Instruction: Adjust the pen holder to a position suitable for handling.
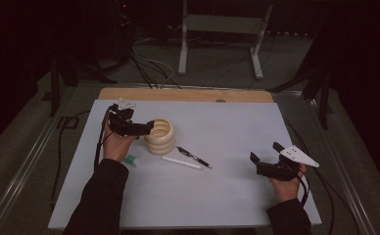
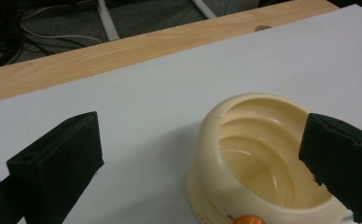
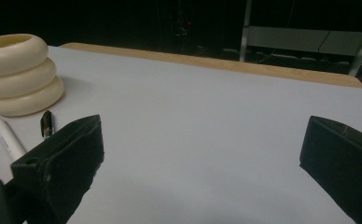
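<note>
A cream ribbed cup (image 1: 159,137) stands upright left of the middle of the white board (image 1: 227,196). My left gripper (image 1: 148,130) is open at the cup's left rim. In the left gripper view the cup (image 2: 258,158) is hollow, one jaw hangs over its far rim, the other stays outside over bare board, and the left gripper (image 2: 200,133) holds nothing. A black pen (image 1: 194,157) and a white pen (image 1: 181,163) lie just right of the cup. My right gripper (image 1: 265,152) is open at the board's right front, and the right gripper (image 3: 202,140) is empty.
A small white and green object (image 1: 131,159) lies by the left hand. A wooden table edge (image 1: 188,94) runs along the back of the board. Cables and a white metal frame (image 1: 222,29) are on the floor beyond. An orange bit (image 2: 248,219) shows at the cup's near base.
</note>
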Motion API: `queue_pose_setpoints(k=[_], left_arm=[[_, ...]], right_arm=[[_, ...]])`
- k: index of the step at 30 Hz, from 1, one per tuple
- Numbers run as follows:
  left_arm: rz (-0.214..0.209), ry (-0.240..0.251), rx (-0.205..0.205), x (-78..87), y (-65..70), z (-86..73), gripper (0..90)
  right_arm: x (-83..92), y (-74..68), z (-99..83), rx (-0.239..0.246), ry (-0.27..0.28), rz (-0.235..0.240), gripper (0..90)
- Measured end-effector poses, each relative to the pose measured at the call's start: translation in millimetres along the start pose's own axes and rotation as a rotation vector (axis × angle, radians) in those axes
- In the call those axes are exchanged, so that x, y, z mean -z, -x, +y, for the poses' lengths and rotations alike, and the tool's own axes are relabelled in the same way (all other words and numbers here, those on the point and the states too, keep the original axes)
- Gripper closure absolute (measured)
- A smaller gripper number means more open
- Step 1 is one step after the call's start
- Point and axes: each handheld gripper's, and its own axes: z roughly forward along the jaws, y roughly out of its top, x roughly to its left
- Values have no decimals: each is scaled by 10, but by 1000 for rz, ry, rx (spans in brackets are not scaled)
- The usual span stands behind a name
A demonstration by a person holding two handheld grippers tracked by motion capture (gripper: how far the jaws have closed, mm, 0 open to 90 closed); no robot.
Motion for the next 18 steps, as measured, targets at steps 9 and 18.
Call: queue_pose_setpoints(k=[9,18], left_arm=[[-18,-7,-20,108,-107,-43,0],[-31,-22,-71,185,-237,-85,1]], right_arm=[[-1,-1,-1,-1,-1,0,0],[-4,-1,-2,2,-1,0,0]])
